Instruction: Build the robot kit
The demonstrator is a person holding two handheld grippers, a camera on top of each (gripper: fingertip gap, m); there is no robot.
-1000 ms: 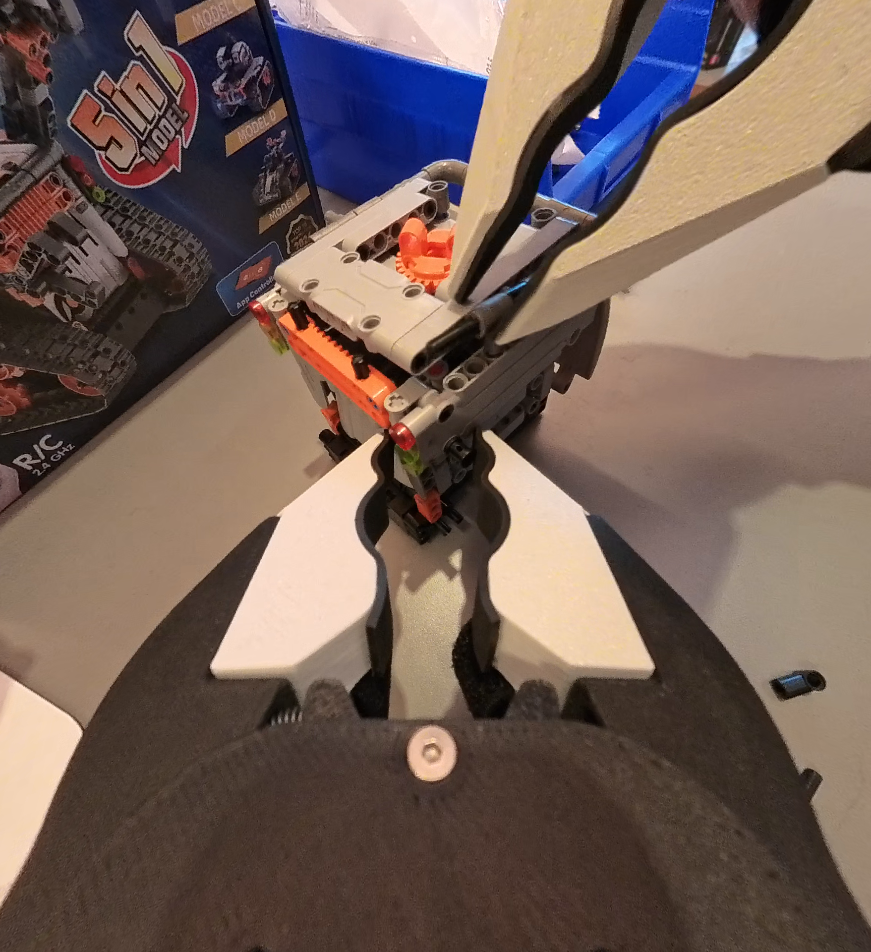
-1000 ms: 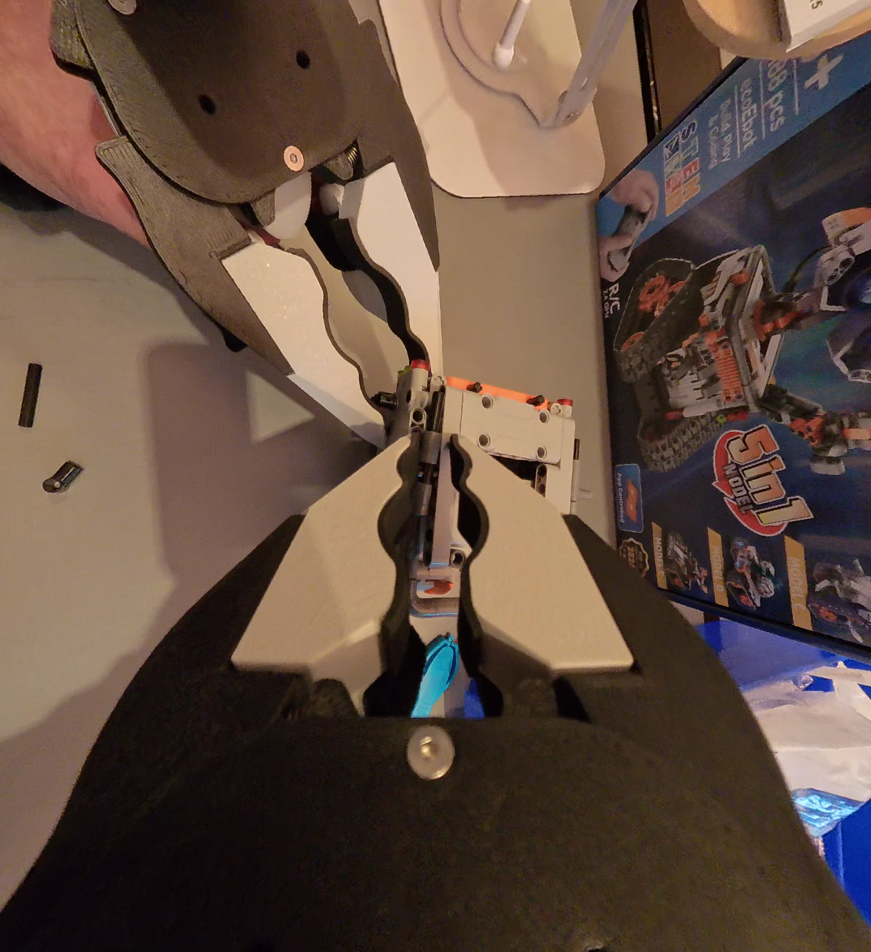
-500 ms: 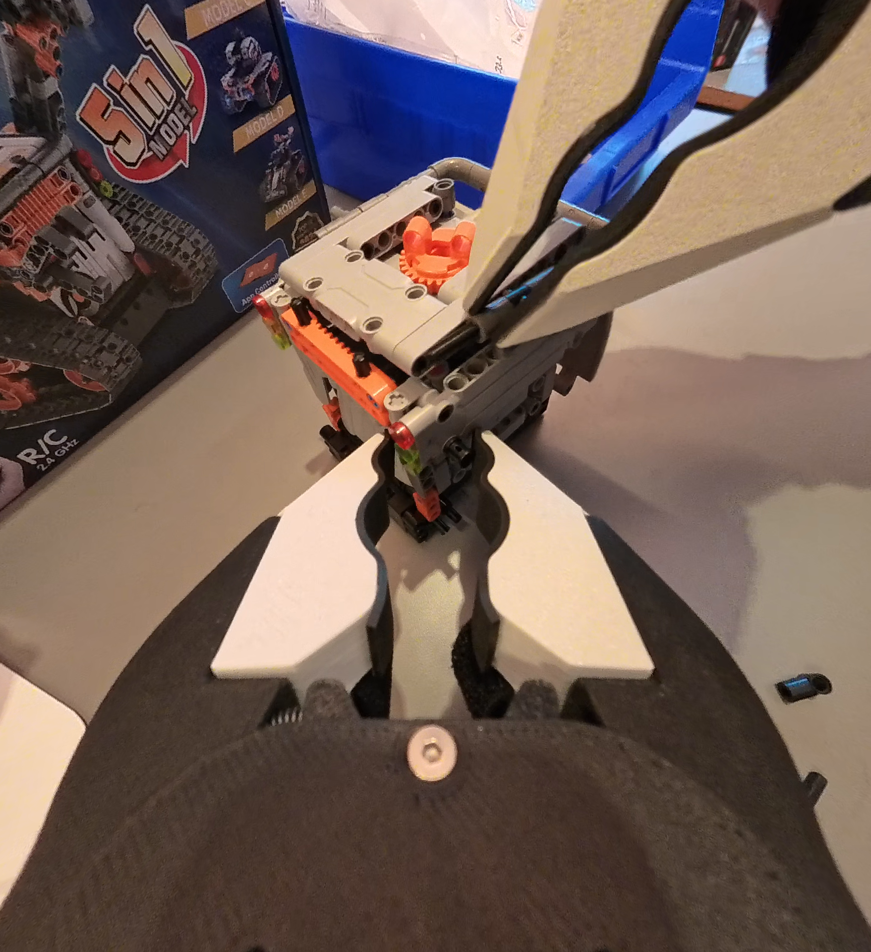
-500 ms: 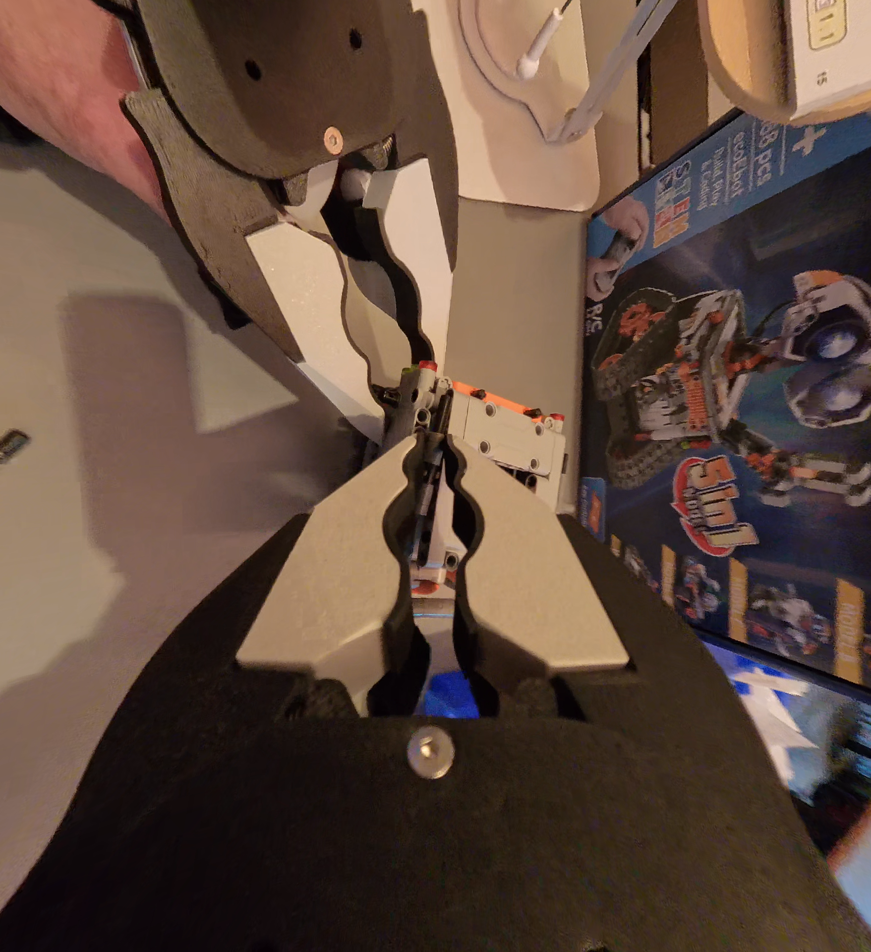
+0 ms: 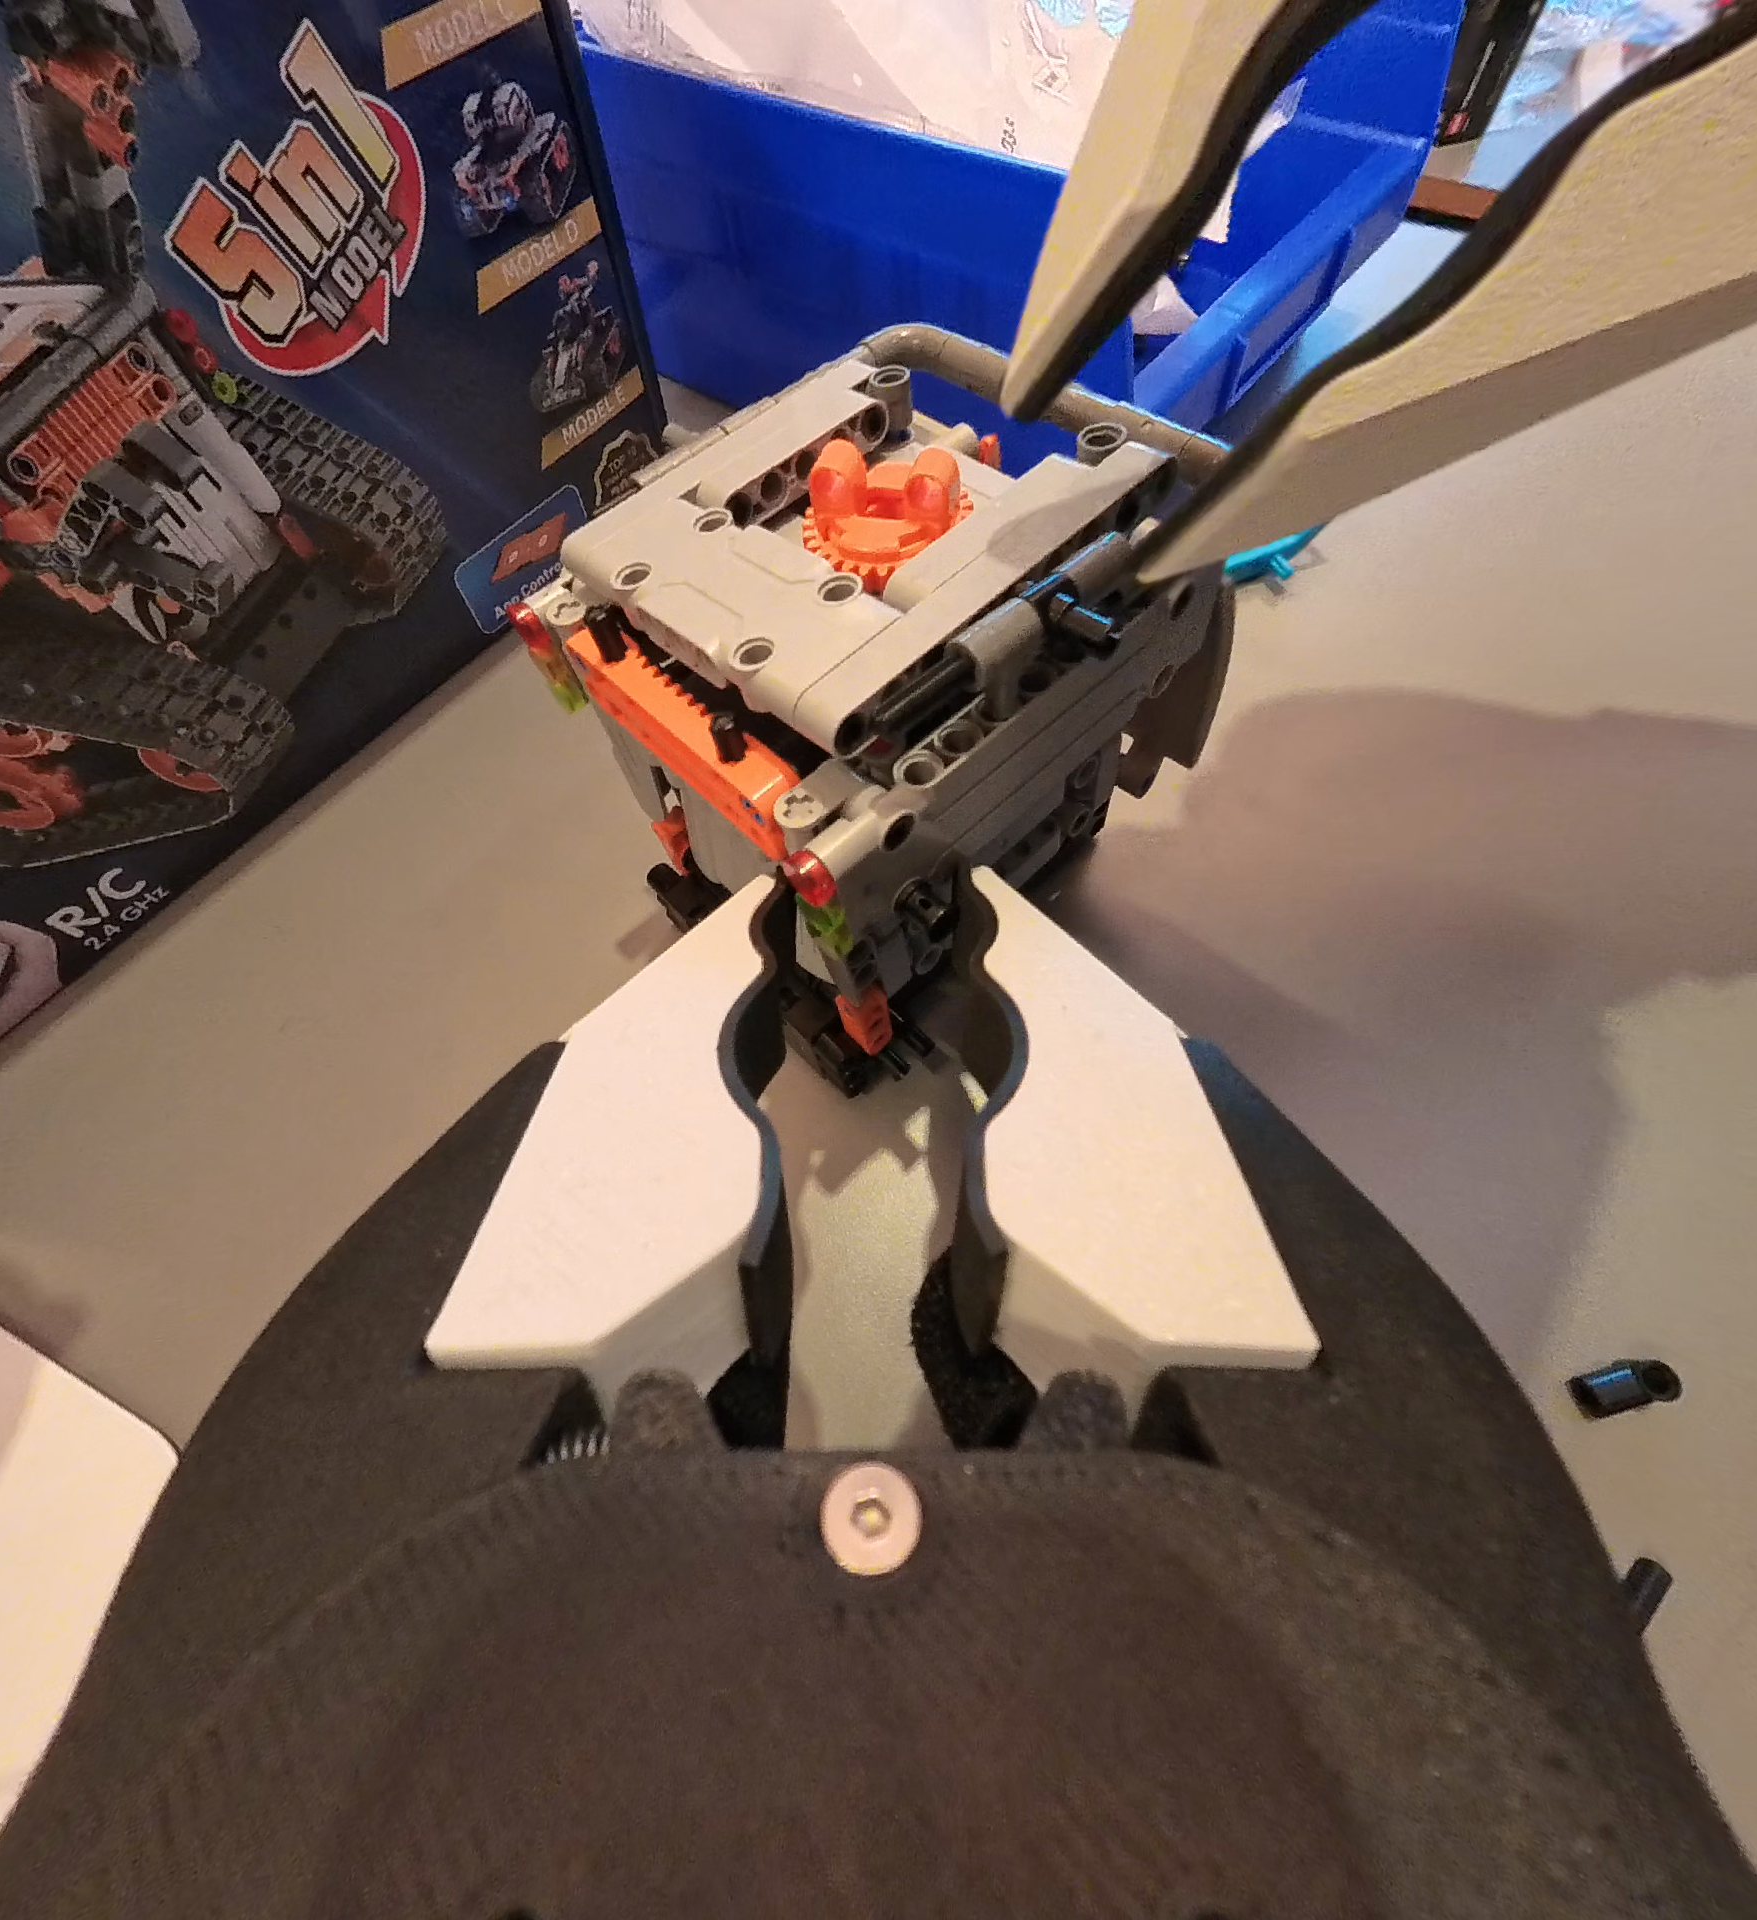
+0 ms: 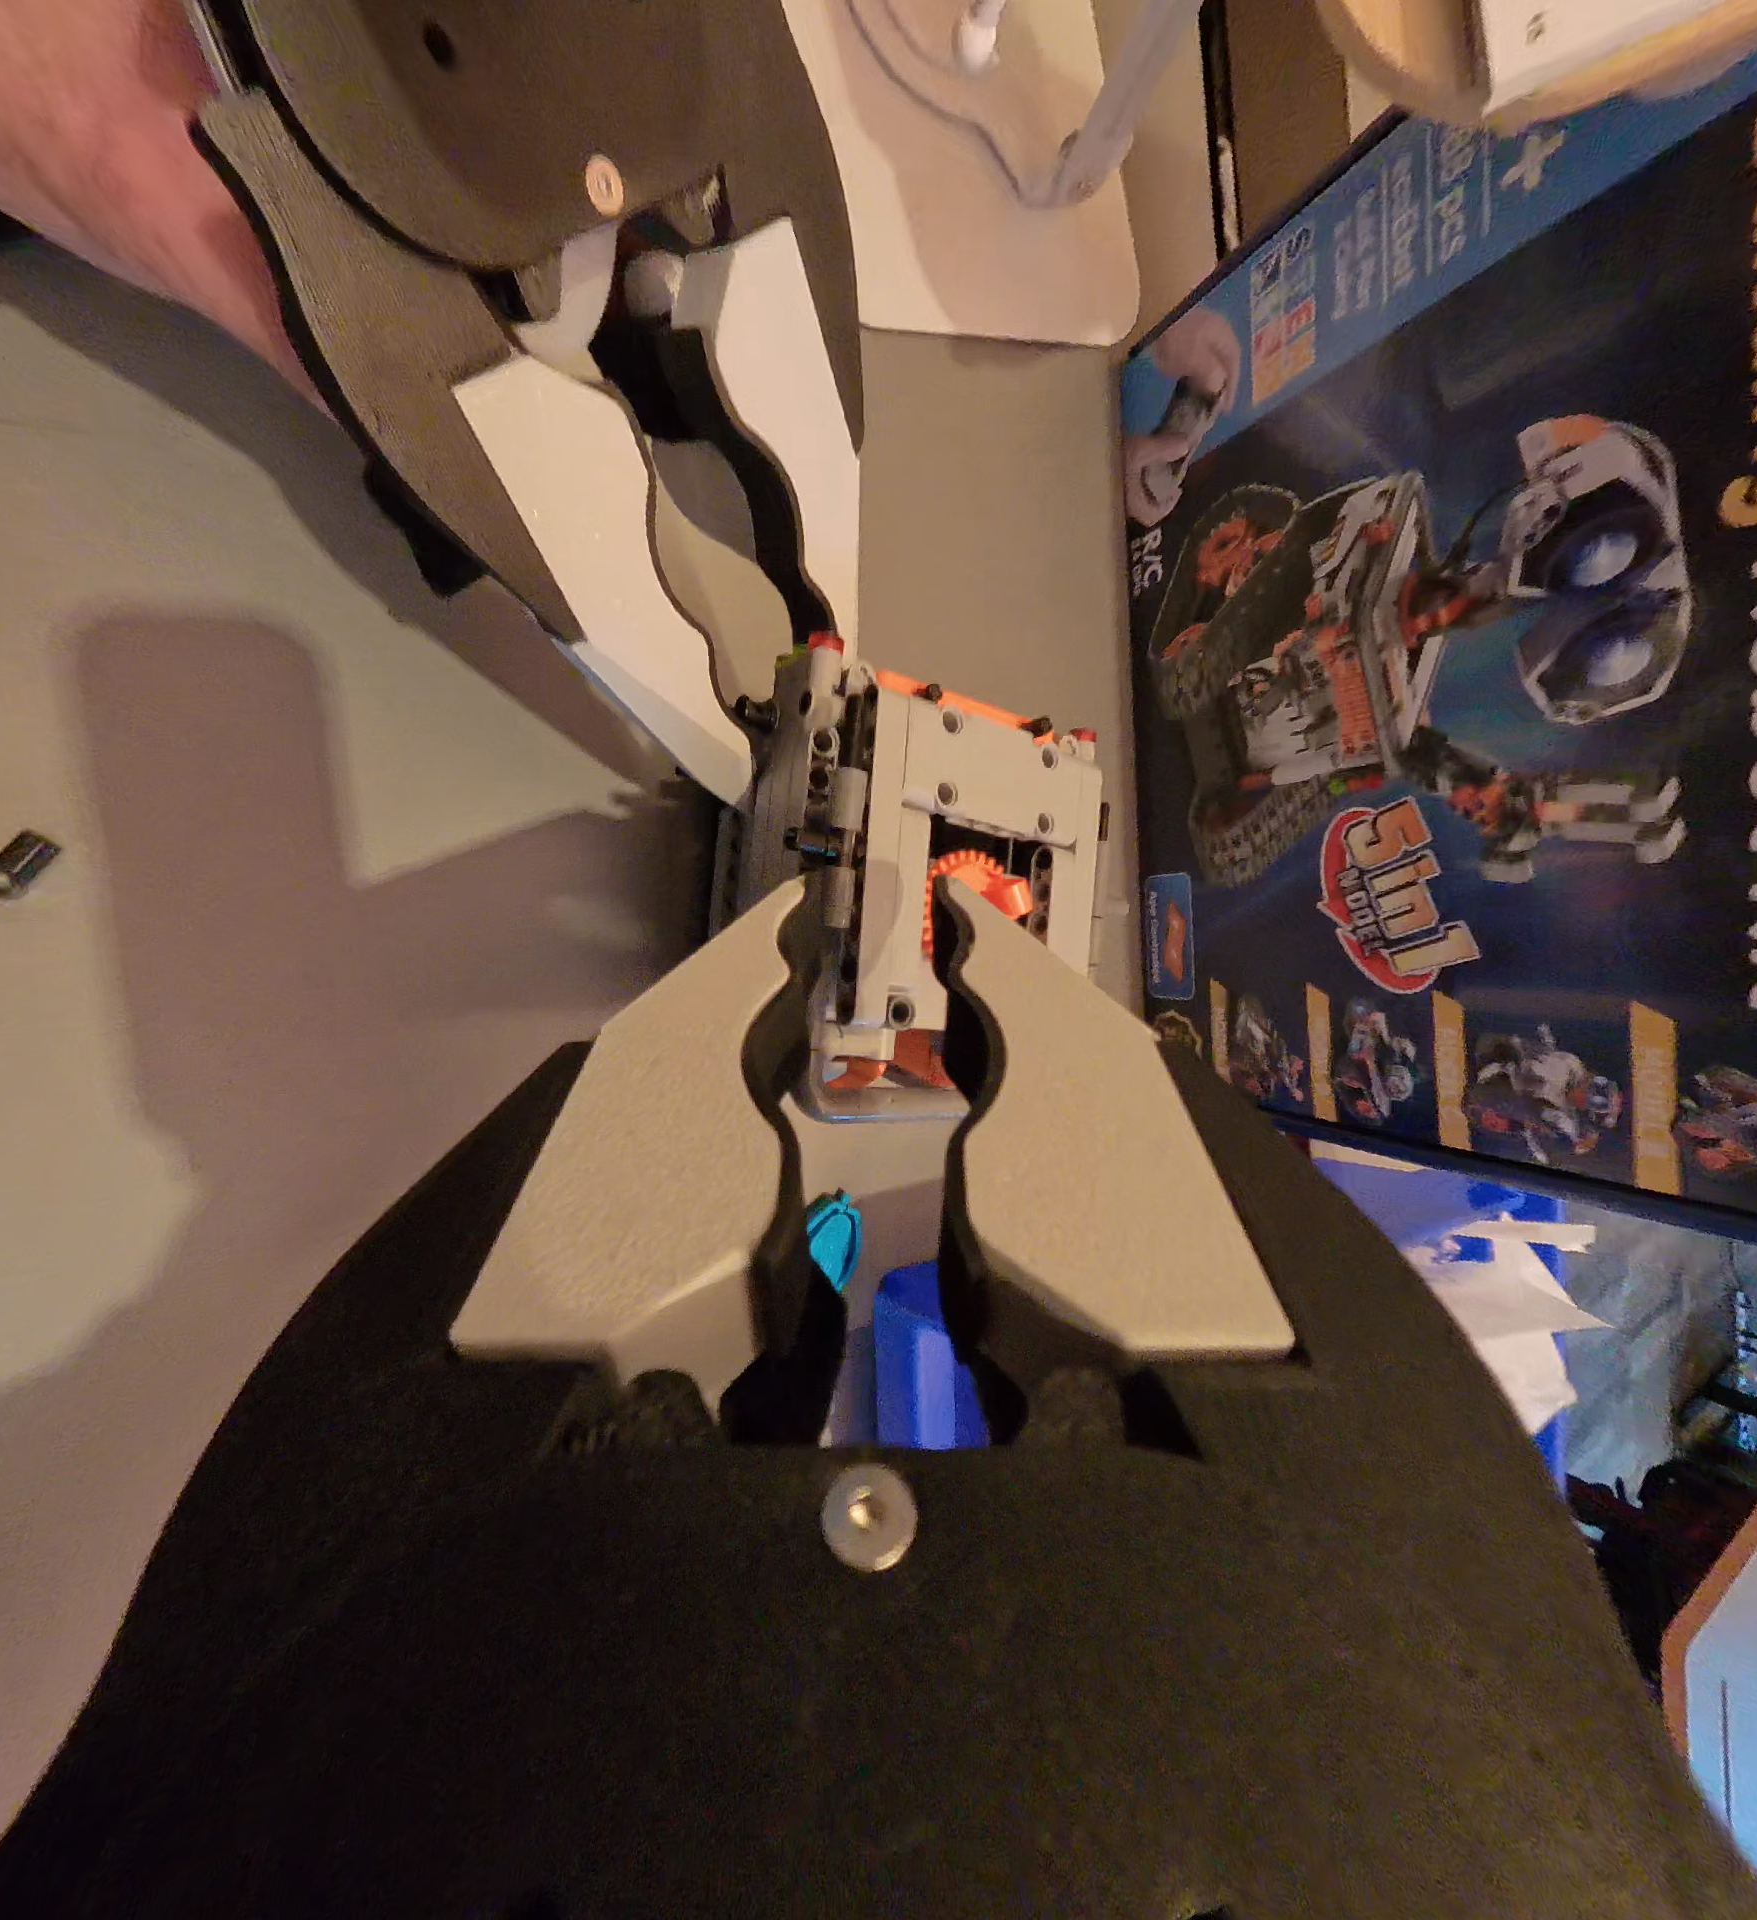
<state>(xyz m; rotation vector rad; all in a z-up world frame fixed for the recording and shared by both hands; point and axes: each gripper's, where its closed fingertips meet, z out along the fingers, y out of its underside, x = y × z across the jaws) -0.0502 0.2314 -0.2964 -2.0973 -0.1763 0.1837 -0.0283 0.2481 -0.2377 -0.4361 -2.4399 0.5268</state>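
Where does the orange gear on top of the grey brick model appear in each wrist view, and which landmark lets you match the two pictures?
Left wrist view: orange gear sits upper centre, on the model's top face.
Right wrist view: orange gear sits centre, just off the right gripper's fingertips, partly hidden.
Shared landmark: the dark blue kit box beside the model.

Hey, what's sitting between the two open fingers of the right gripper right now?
In the right wrist view, the right gripper straddles the grey brick-built block model, its grey top beam between the fingers, with an orange gear by the right fingertip.
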